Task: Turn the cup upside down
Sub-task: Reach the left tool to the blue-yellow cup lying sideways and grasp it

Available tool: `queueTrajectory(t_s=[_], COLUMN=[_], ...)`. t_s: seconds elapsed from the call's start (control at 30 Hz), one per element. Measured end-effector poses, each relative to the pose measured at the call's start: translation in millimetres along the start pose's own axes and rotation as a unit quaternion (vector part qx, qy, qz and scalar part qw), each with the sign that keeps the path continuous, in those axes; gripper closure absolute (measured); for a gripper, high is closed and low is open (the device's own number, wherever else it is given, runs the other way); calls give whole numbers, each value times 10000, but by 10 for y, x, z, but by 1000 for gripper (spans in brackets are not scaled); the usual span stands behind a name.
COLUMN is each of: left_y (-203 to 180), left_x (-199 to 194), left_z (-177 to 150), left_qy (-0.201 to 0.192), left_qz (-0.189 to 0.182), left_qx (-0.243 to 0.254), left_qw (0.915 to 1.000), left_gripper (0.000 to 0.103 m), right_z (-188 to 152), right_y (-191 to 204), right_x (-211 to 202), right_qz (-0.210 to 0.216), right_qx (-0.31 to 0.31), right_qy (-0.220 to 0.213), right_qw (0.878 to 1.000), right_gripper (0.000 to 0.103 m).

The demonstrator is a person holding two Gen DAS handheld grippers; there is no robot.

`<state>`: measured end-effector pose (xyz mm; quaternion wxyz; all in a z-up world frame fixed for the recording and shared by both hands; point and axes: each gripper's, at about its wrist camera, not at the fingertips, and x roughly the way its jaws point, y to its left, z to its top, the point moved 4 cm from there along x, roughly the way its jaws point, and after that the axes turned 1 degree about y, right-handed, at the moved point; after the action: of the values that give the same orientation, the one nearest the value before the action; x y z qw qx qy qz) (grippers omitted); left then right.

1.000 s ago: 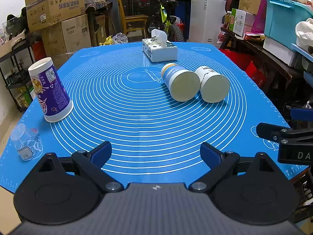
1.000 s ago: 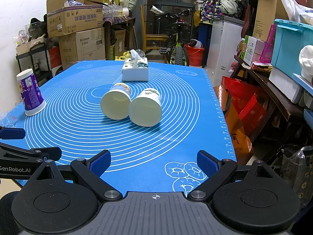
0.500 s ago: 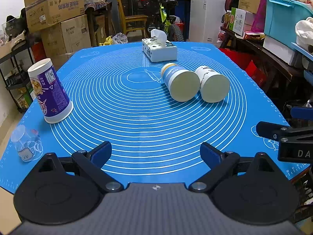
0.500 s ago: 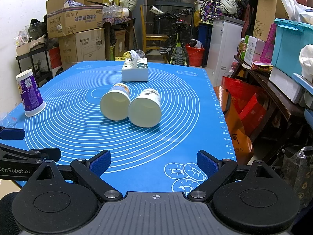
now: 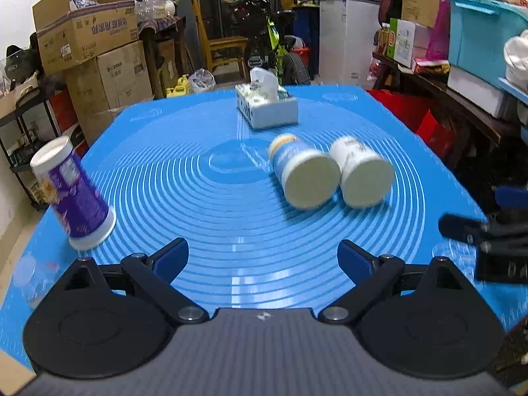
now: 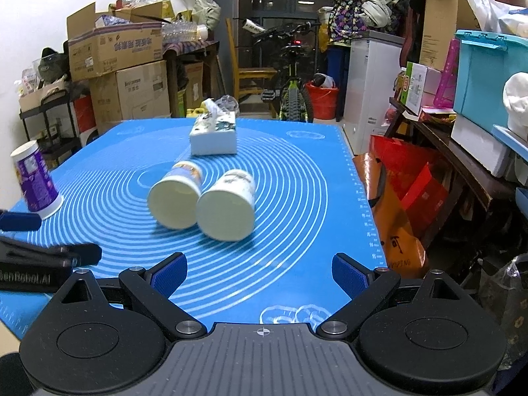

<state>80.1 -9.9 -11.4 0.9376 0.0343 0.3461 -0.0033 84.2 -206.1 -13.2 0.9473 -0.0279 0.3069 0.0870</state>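
Observation:
Two paper cups lie on their sides, touching, in the middle of the blue mat (image 5: 204,204): one with a blue print (image 5: 302,173) (image 6: 176,194) and one with a white print (image 5: 361,175) (image 6: 231,208), their wide ends toward me. A purple cup (image 5: 71,193) (image 6: 34,181) stands upside down at the left. My left gripper (image 5: 263,259) is open and empty, short of the cups. My right gripper (image 6: 259,274) is open and empty over the mat's near right part. The right gripper also shows in the left wrist view (image 5: 478,234), and the left gripper in the right wrist view (image 6: 49,254).
A tissue box (image 5: 267,107) (image 6: 214,133) sits at the far middle of the mat. A blurred clear plastic cup (image 5: 31,277) is at the near left edge. Cardboard boxes (image 5: 89,33), a bicycle (image 6: 292,92) and shelves surround the table.
Both grippers have moved forward toward the two lying cups, which look larger and blurred. Both stay open. No cup has moved.

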Motion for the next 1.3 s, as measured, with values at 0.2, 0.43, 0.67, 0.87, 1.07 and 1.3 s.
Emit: queueTrajectory(t_s=[0.2, 0.43, 0.67, 0.87, 1.07, 1.3], left_y=[-112, -300, -269, -255, -235, -74], left_x=[314, 852, 1296, 1417, 1403, 1096], left_z=[360, 659, 680, 644, 653, 603], left_qy=[-154, 21, 665, 1079, 1133, 1009], left_qz=[-36, -18, 30, -349, -462, -385], left_qx=[-50, -93, -367, -624, -636, -423], left_qw=[9999, 10000, 9971, 9916, 9904, 9933], left_gripper=[7, 7, 8, 23, 37, 37], right_z=[37, 42, 6, -1, 20, 58], right_y=[-134, -302, -397, -390, -389, -364], right_x=[194, 392, 504, 556, 526, 458], right_qz=[-50, -133, -149, -101, -93, -100], right_qx=[143, 297, 386, 408, 425, 433], right_qy=[8, 89, 137, 177, 131, 64], right_qw=[9999, 9994, 9990, 9990, 9990, 9990], right_gripper=[8, 8, 8, 8, 8, 8])
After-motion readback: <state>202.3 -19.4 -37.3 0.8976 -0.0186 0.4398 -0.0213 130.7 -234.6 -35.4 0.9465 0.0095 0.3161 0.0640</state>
